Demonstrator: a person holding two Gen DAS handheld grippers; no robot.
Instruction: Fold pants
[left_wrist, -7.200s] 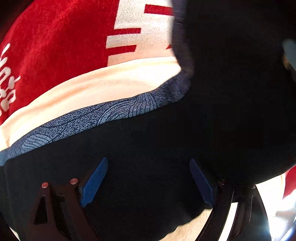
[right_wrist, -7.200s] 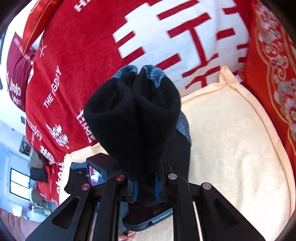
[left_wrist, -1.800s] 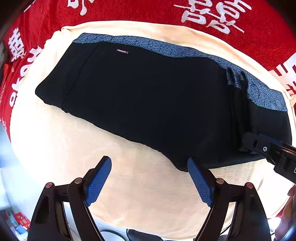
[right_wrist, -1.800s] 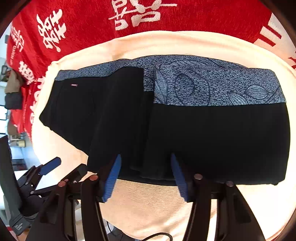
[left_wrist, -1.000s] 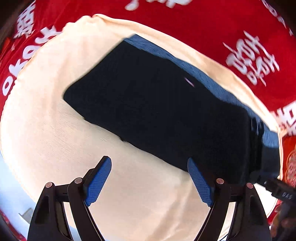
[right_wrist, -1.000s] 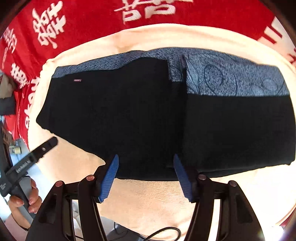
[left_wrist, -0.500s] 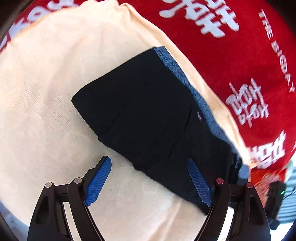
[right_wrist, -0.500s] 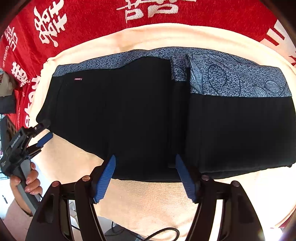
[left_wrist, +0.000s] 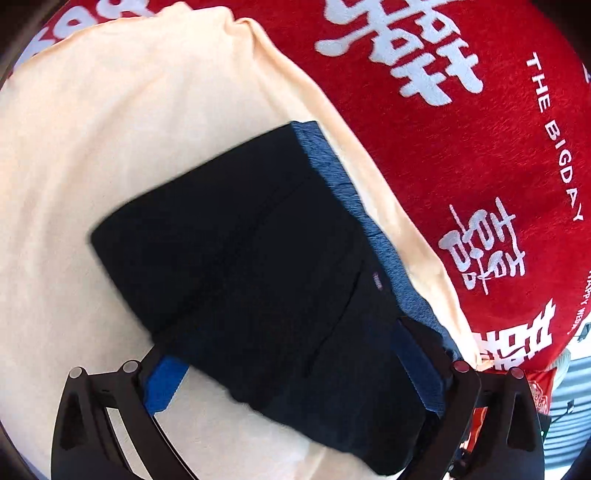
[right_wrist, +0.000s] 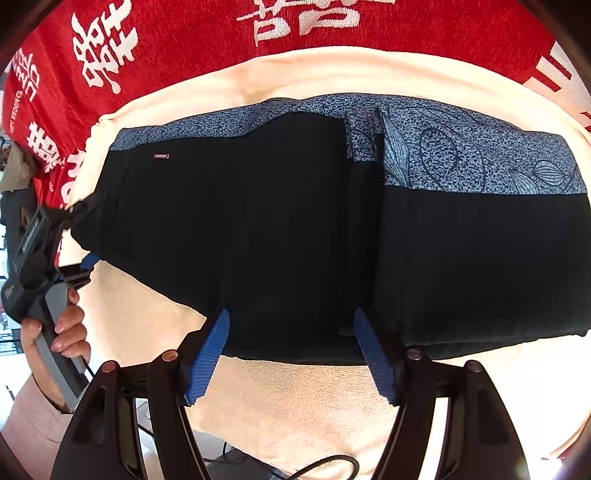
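The black pants (right_wrist: 280, 236) with a blue-grey patterned waistband (right_wrist: 480, 162) lie flat on a cream cushion (right_wrist: 295, 398), the right part folded over. My right gripper (right_wrist: 291, 350) is open at the pants' near edge, its blue pads straddling the hem. My left gripper (left_wrist: 288, 365) is open around the left end of the pants (left_wrist: 258, 266), one blue pad under the near edge and one over the waistband side. The left gripper also shows in the right wrist view (right_wrist: 79, 236) at the pants' left end, held by a hand.
A red blanket (right_wrist: 184, 40) with white characters covers the surface behind the cushion; it also shows in the left wrist view (left_wrist: 480, 110). A cable (right_wrist: 325, 463) hangs below the cushion's front edge.
My left gripper has swung round to the left end of the pants and closed in until its open jaws straddle the fabric. My right gripper has edged slightly forward to the hem.
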